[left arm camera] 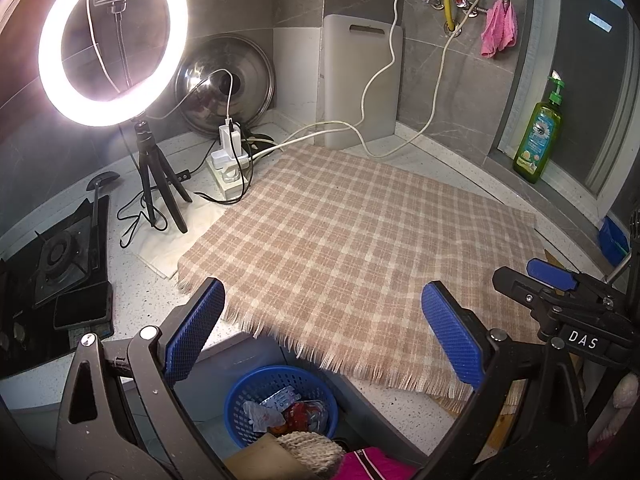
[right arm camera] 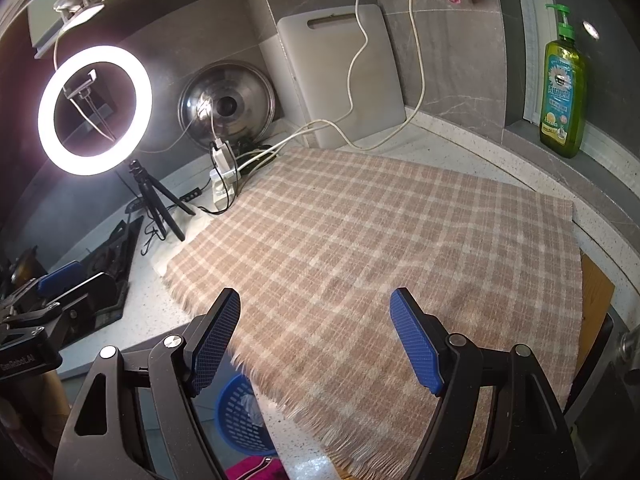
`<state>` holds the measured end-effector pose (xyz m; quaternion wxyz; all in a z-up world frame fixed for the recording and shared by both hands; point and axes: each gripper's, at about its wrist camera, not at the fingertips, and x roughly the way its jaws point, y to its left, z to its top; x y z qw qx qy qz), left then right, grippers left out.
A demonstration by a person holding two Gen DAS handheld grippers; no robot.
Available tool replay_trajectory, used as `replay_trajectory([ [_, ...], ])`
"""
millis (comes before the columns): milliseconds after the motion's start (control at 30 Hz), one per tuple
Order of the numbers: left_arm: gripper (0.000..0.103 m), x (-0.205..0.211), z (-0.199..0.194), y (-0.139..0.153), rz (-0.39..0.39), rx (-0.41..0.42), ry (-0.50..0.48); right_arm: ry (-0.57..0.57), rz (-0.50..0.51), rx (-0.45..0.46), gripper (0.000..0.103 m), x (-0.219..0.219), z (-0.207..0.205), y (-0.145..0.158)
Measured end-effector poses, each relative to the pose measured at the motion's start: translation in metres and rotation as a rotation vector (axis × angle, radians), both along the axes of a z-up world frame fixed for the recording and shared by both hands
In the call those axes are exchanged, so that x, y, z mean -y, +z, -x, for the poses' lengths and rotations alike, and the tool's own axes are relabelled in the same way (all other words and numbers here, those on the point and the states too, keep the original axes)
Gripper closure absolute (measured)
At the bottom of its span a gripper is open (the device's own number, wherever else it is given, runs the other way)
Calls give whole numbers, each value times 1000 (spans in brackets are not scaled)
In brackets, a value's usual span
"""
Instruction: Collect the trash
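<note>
A blue plastic basket stands on the floor below the counter's front edge, holding crumpled wrappers; it also shows in the right wrist view. A tan plaid cloth covers the counter and shows no trash on it; it also shows in the right wrist view. My left gripper is open and empty above the cloth's fringed front edge. My right gripper is open and empty over the cloth. The right gripper shows at the right of the left wrist view.
A lit ring light on a tripod, a power strip with cables, a steel lid and a white cutting board stand at the back. A green soap bottle is on the right ledge. A gas stove lies at the left.
</note>
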<state>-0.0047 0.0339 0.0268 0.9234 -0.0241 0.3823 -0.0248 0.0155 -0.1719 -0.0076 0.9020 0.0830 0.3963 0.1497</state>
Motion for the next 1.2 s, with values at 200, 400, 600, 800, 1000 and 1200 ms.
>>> replay_trajectory([
  [200, 2, -1, 0, 0, 0, 1, -1, -1, -1, -4, 26, 0, 0, -1],
  [400, 2, -1, 0, 0, 1, -1, -2, 0, -2, -7, 26, 1, 0, -2],
  [600, 2, -1, 0, 0, 1, 1, -2, 0, -3, -12, 26, 0, -1, -2],
  [800, 2, -1, -1, 0, 0, 1, -1, 2, -4, -18, 26, 0, -1, -4],
  [1000, 2, 1, -1, 0, -1, 1, 1, -2, -3, -19, 26, 0, -1, -5],
  [1200, 2, 1, -1, -1, -1, -1, 2, -2, -1, -24, 26, -1, -2, -6],
])
